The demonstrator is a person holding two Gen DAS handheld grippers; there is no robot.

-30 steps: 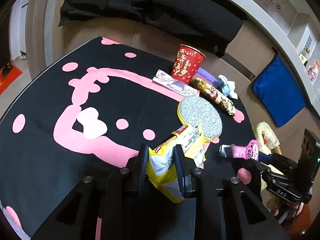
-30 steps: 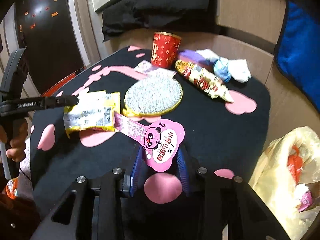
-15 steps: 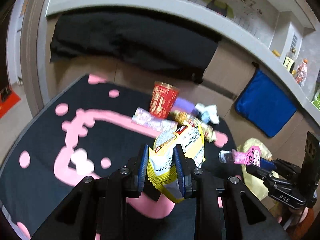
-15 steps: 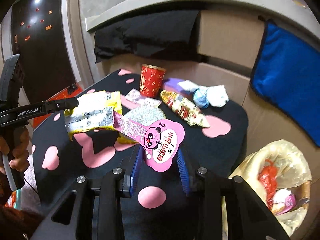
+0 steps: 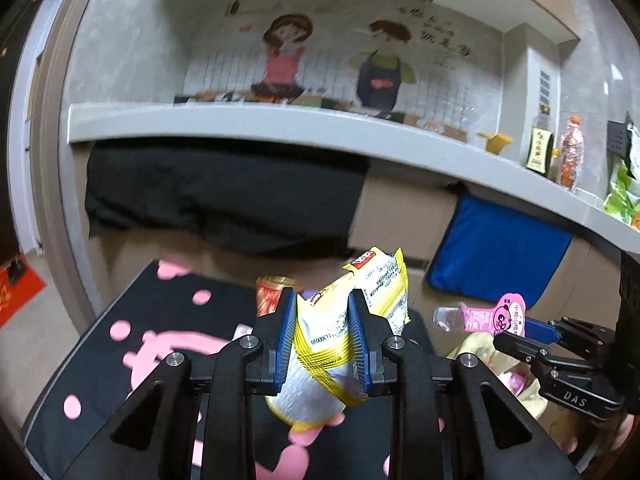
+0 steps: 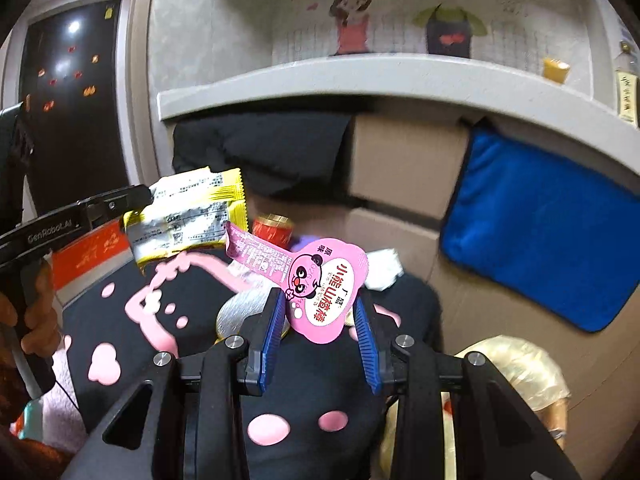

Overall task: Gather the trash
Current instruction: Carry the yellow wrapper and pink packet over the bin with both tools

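Observation:
My left gripper point(image 5: 322, 300) is shut on a yellow snack wrapper point(image 5: 380, 284), held up above the black table with pink shapes point(image 5: 168, 316). The wrapper also shows in the right wrist view point(image 6: 188, 216). My right gripper point(image 6: 320, 300) is shut on a pink candy wrapper with a cartoon face point(image 6: 320, 284), also raised; it shows in the left wrist view point(image 5: 492, 316). A yellowish trash bag point(image 6: 520, 364) sits low at the right, beside the table. A red paper cup point(image 6: 274, 230) stands at the table's far edge.
A round silver coaster point(image 6: 240, 308) and white tissue point(image 6: 384, 268) lie on the table. A black cloth point(image 5: 224, 196) and a blue cloth point(image 5: 496, 248) hang under a grey counter point(image 5: 280, 128) behind the table. Bottles point(image 5: 540, 148) stand on the counter.
Both grippers have lifted well above the table with their wrappers, and both views have tilted up toward the counter and wall. The trash bag has slid lower in the right wrist view.

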